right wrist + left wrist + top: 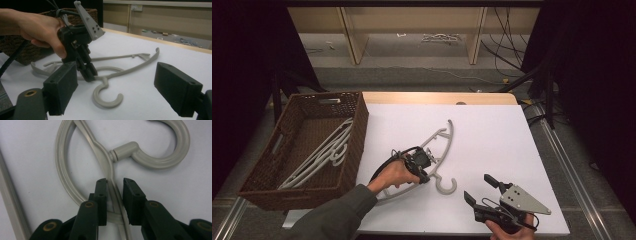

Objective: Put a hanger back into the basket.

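My left gripper [113,188] has its jaws parted astride the thin bar of a grey plastic hanger [439,145], close on either side, just below the neck of the hook [160,157]. The hanger lies flat on the white table [492,135], pale and curved. My right gripper [484,187] hangs wide open nearby. A wicker basket [357,135] with more hangers [319,155] stands left.

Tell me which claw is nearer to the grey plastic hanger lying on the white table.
Left. The left claw straddles the grey plastic hanger near its hook, jaws either side of the bar. The right claw hangs open, apart from it, beyond the hook.
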`<state>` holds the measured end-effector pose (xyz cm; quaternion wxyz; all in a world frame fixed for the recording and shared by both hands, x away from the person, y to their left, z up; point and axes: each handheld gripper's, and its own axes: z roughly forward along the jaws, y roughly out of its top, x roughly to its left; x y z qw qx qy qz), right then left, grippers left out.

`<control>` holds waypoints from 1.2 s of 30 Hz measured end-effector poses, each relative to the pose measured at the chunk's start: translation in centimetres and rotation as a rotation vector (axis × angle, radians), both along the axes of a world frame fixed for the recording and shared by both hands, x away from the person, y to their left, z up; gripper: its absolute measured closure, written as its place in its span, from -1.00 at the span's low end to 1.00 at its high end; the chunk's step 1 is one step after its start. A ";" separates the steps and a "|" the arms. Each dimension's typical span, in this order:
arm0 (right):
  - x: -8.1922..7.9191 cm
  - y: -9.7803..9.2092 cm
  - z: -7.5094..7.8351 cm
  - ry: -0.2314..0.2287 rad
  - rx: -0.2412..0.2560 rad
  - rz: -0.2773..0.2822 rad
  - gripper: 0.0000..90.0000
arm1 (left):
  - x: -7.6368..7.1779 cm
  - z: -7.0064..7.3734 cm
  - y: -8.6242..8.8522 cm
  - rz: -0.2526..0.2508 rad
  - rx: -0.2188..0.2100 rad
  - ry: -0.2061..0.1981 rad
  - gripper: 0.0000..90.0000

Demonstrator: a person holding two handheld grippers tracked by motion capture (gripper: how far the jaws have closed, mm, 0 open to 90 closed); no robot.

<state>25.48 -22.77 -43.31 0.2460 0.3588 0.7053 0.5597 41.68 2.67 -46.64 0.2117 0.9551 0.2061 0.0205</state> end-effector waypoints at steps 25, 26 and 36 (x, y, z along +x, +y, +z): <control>-0.1 -0.2 0.1 0.009 -0.023 -0.005 -0.55 | 1.0 0.4 -0.4 -0.007 0.076 0.006 0.78; -0.1 -0.2 0.1 0.009 -0.024 -0.005 -0.55 | 0.9 0.4 -0.5 -0.008 0.085 0.003 0.78; 0.0 -0.1 0.0 0.007 -0.001 -0.001 -0.55 | 0.7 0.6 -0.8 -0.032 0.111 -0.015 0.83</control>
